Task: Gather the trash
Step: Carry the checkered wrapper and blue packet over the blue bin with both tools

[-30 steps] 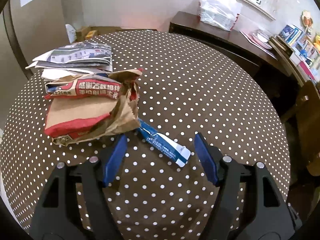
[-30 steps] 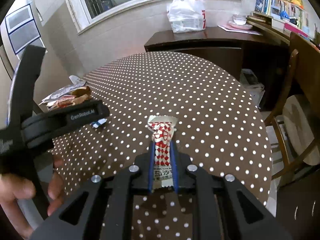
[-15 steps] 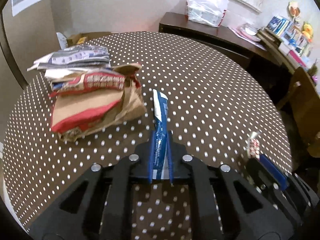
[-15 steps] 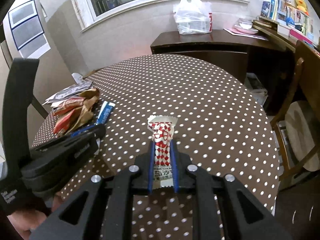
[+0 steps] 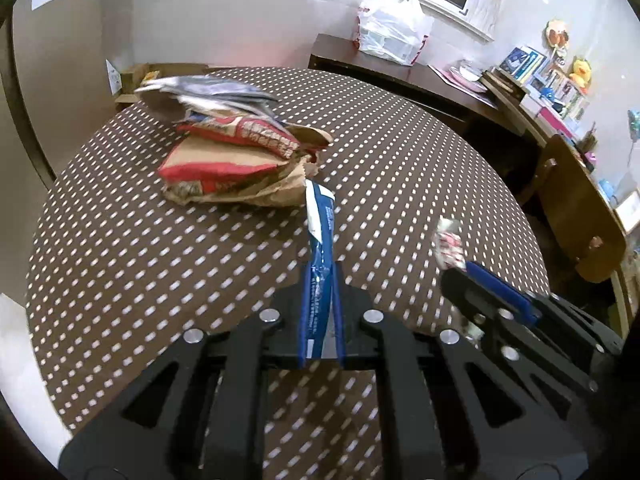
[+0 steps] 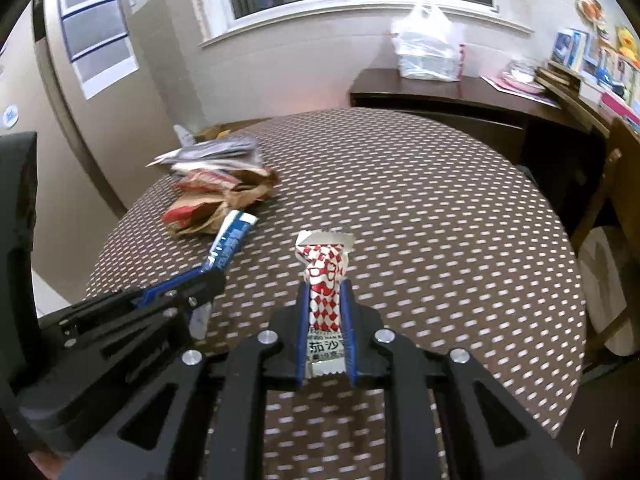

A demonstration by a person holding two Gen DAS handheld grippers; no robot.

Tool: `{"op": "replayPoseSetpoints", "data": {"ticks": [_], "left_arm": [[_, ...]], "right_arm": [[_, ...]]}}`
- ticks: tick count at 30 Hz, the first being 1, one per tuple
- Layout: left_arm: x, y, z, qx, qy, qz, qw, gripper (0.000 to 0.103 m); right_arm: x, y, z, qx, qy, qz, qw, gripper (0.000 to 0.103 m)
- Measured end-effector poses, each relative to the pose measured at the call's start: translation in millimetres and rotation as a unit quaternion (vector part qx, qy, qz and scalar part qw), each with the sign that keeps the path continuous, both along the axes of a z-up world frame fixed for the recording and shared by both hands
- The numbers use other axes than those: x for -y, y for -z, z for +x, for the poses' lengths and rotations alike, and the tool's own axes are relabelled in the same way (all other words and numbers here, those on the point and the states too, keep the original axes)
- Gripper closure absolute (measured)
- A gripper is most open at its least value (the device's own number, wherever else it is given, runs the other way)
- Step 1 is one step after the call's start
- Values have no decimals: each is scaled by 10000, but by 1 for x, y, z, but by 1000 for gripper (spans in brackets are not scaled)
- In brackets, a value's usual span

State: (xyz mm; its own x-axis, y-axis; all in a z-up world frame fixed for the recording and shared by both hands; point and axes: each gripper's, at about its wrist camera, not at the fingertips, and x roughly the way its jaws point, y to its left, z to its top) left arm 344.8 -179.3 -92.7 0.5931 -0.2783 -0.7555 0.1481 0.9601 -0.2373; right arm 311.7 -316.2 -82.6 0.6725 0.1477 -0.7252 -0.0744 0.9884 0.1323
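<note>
My left gripper (image 5: 320,276) is shut on a long blue and white wrapper (image 5: 320,236) and holds it above the polka-dot table (image 5: 120,248). My right gripper (image 6: 324,292) is shut on a red and white checked wrapper (image 6: 324,268), also above the table. The right gripper (image 5: 464,272) with its wrapper (image 5: 448,242) shows at the right of the left wrist view. The left gripper (image 6: 212,276) with the blue wrapper (image 6: 232,236) shows at the left of the right wrist view. A crumpled brown and red paper bag (image 5: 236,160) lies on the table ahead, also seen from the right (image 6: 208,200).
A stack of papers (image 5: 208,92) lies behind the bag near the table's far edge. A dark sideboard (image 5: 400,72) with a white plastic bag (image 5: 392,28) stands by the wall. A wooden chair (image 5: 576,208) stands to the right of the table.
My left gripper shut on the blue wrapper and lifted it off the table, then pulled back a little. My right gripper keeps holding the checked wrapper and has come beside the left one.
</note>
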Motion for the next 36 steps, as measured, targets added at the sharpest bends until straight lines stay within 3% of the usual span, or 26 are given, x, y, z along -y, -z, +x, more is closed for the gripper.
{"op": "replayPoseSetpoints", "data": {"ticks": [8,19,26,36], "left_arm": [[-68,-5,-37,63,80,-334,9994,93],[-148,-6,-71,241,-119,-474,9985,93],[-213,-11,-92,475,-607,-376,9963,93],[-330,9,-119,332,-1537,-428,9866,93]], "right_arm": [[-71,-9,-21,30,-457,-91,9989,88],[-153,-18,-39,5,-1012,-149,9948,88],[-219,-23,-50,72,-1601,-179,9869,88],[-335,-13,-56,13,-2568,-177,9663,88]]}}
